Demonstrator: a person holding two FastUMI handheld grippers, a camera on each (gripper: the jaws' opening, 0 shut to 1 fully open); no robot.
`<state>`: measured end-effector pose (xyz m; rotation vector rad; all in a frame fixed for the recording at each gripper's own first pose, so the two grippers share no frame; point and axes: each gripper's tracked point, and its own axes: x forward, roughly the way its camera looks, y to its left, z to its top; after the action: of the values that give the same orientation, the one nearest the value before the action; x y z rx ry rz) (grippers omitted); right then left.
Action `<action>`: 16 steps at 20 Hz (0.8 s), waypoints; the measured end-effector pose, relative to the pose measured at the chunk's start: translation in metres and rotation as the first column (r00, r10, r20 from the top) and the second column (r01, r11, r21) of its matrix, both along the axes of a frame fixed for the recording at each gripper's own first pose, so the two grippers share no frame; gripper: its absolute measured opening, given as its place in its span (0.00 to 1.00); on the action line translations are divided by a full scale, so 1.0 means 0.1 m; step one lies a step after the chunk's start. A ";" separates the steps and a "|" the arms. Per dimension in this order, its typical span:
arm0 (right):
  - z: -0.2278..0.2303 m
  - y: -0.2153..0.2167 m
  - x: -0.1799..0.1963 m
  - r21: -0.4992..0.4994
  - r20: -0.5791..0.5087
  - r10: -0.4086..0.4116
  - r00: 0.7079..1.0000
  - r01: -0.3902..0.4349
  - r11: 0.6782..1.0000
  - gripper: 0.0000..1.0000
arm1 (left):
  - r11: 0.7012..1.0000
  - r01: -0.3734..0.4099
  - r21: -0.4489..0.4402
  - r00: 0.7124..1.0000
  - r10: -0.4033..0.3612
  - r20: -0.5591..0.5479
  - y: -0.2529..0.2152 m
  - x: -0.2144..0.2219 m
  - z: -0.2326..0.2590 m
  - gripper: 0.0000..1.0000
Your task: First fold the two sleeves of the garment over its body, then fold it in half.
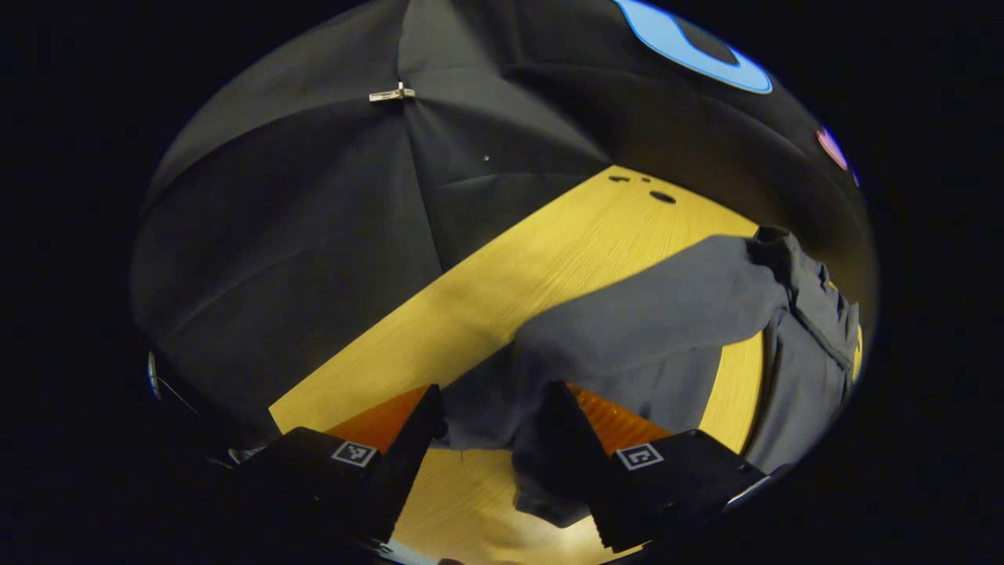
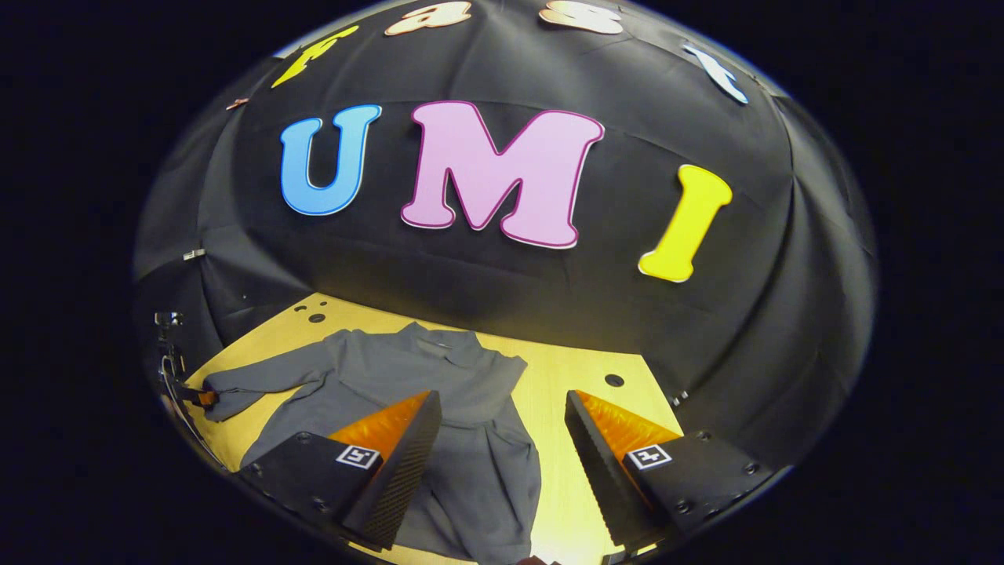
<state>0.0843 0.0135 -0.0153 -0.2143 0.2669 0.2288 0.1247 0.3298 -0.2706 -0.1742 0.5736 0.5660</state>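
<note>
A grey long-sleeved garment [image 2: 369, 377] lies spread on the yellow wooden table [image 2: 557, 377]. Its left sleeve [image 1: 651, 329] stretches out from the body [image 1: 808, 369]. The cuff end lies in the gap between the fingers of my left gripper [image 1: 494, 404], which stand apart, open; a bit of cloth drapes over one fingertip. In the right gripper view the left gripper [image 2: 194, 395] shows small at the sleeve's end. My right gripper [image 2: 502, 404] hovers open over the garment's right side, holding nothing. There a long strip of cloth [image 2: 502, 471], seemingly the other sleeve, lies along the body.
The table [image 1: 510, 290] has small round holes at its far corners [image 1: 663, 196] [image 2: 614, 380]. Black cloth walls close in the table on the far sides. A metal clip [image 1: 392, 94] hangs on the wall.
</note>
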 end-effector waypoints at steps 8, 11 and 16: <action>-0.39 -0.07 -0.37 0.103 -0.104 -0.059 0.993 0.069 0.992 0.98 | 0.986 0.164 0.012 0.985 -0.163 -0.058 -0.26 0.10 -0.01 0.47; -0.53 -0.17 -0.33 0.120 -0.146 -0.080 0.986 0.098 0.988 0.98 | 0.982 0.184 0.034 0.978 -0.180 -0.109 -0.33 0.12 0.02 0.17; -0.58 -0.39 -0.01 0.134 -0.165 -0.094 0.982 0.116 0.984 0.98 | 0.986 0.106 -0.129 0.994 -0.106 0.004 -0.60 0.20 0.35 0.06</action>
<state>0.0834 -0.0257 -0.0730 -0.0397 0.4164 0.1593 0.1444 0.2697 -0.2357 -0.2640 0.6191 0.4260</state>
